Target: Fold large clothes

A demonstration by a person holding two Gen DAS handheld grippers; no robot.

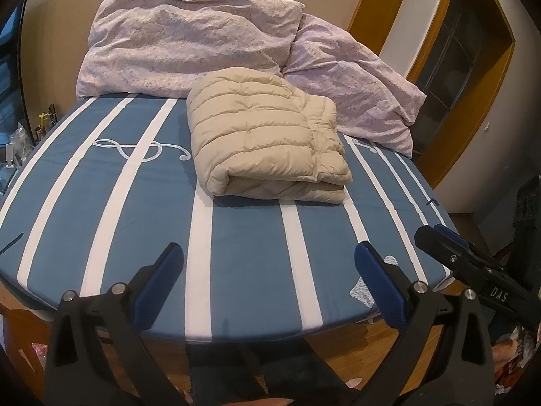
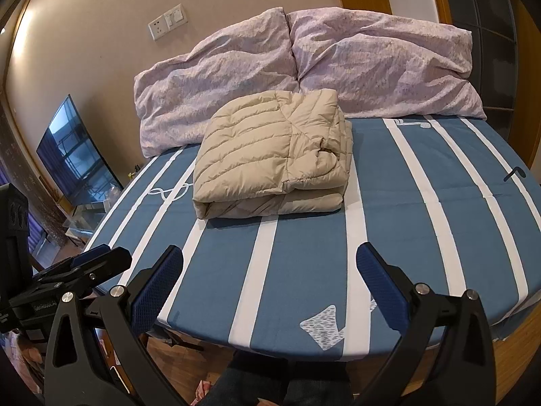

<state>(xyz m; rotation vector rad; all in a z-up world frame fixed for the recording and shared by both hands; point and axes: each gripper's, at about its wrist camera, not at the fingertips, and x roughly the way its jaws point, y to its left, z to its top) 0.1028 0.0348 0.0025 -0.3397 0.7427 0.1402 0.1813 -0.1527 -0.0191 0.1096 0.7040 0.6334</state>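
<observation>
Looks all but finished. Beige quilted down jacket (image 1: 267,135) folded into a thick, compact rectangle, several layers stacked, lying flat on the blue bed sheet with white stripes (image 1: 243,247), toward the far middle of the bed, just in front of two lilac pillows (image 1: 189,37) propped at the far end against the wall. No sleeve or hem trailing loose as far as can be seen; only a small puckered edge on the right side of the bundle, near the top layer.

Left gripper (image 1: 270,270) spread wide, holding nothing, hovering over the near edge of the bed, well apart from the jacket. Right gripper (image 2: 270,270) likewise spread wide and empty, over the near edge, also well short of the jacket.

Judged from this: folding done, both grippers clear of the cloth. Left to do, at most, a light press or squaring of that right edge; otherwise nothing further apparent
</observation>
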